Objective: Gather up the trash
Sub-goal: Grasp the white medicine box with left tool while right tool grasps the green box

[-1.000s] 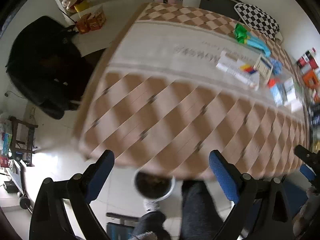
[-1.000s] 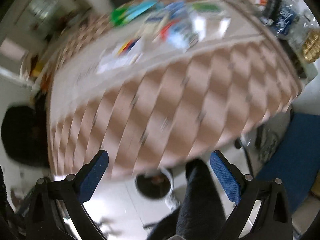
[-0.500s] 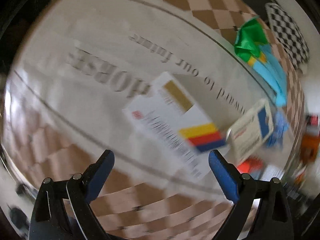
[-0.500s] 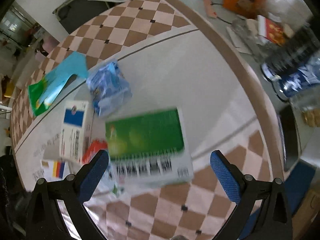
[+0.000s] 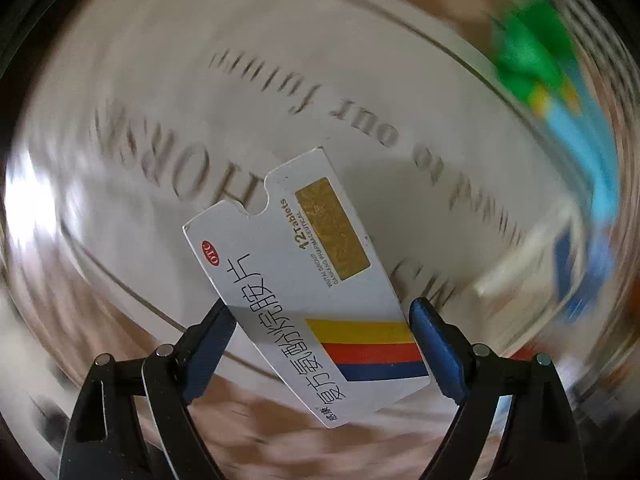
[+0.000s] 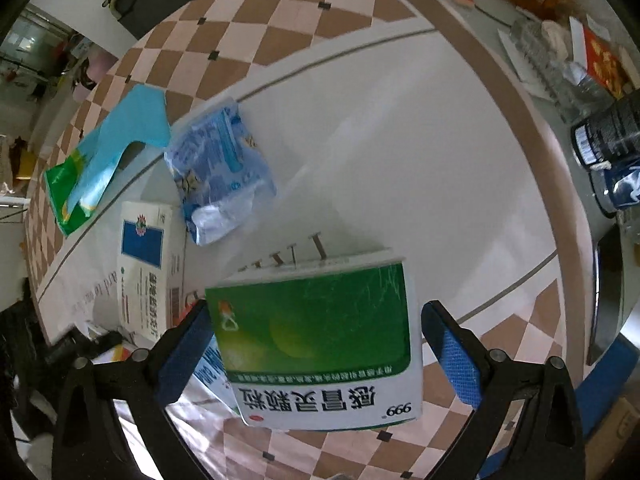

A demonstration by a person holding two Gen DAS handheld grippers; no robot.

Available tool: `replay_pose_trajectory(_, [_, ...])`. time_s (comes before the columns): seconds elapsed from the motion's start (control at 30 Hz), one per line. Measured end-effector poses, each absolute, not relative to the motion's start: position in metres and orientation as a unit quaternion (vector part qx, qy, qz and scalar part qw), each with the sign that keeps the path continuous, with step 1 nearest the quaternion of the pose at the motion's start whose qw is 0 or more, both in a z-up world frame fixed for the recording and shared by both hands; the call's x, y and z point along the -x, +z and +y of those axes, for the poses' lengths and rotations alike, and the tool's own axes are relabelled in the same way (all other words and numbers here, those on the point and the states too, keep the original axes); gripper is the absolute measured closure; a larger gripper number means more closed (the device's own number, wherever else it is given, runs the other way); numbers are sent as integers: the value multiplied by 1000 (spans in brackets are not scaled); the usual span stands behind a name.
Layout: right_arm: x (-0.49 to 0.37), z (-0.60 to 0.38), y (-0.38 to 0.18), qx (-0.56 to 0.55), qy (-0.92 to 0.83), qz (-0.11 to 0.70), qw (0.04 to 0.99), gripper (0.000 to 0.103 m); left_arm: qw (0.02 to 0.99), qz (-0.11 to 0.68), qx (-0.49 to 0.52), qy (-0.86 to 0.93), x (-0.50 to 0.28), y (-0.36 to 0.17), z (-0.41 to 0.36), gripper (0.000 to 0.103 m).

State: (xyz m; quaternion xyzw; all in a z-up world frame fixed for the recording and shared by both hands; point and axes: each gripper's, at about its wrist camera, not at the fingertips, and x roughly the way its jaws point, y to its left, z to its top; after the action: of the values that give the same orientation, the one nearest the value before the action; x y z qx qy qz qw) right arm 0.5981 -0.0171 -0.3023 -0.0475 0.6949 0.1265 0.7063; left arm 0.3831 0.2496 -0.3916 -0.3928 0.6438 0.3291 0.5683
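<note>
1. Both hands are at the pick-up step of the trash round, each gripper pointed down at a discarded medicine box on the table [image 6: 400,128] with its checked cloth.
2. The left gripper [image 5: 318,320] is closing around a white tablet box [image 5: 312,300] with yellow, red and blue stripes; the box lies askew between the jaws, its edges at or just beside both blue pads, though a firm pinch cannot be confirmed.
3. The right gripper [image 6: 316,332] is closing on a green box [image 6: 316,328]; a sliver of gap shows at the right pad.
4. Next, judging from this, each must finish squeezing before lifting.
5. A blue wrapper [image 6: 220,176], a blue-labelled carton [image 6: 146,264] and a green-and-blue packet [image 6: 104,152] wait nearby.
</note>
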Motion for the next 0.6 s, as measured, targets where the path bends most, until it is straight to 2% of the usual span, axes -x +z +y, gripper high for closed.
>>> replay_pose_trajectory(0.07, [-593, -18, -300, 58, 130, 692, 708, 10, 598, 683, 289, 305, -380, -391, 233, 16])
replay_pose_trajectory(0.1, [-591, -18, -301, 67, 133, 691, 707, 10, 597, 692, 275, 297, -375, -394, 230, 15])
replay_pose_trajectory(0.2, [-590, -17, -303, 71, 135, 691, 707, 10, 581, 681, 334, 296, -353, -408, 240, 13])
replay_pose_trajectory(0.27, [-590, -13, -306, 79, 134, 692, 705, 10, 580, 663, 359, 308, -342, -409, 244, 15])
replay_pose_trajectory(0.33, [-590, -9, -306, 91, 135, 691, 705, 12, 576, 659, 367, 317, -337, -407, 243, 21])
replay_pose_trajectory(0.47, [-579, -10, -295, 100, 138, 671, 722, 13, 605, 648, 339, 314, -330, -391, 235, 23])
replay_pose_trajectory(0.6, [-558, -18, -276, 103, 139, 638, 750, 13, 650, 633, 277, 318, -308, -353, 206, 23])
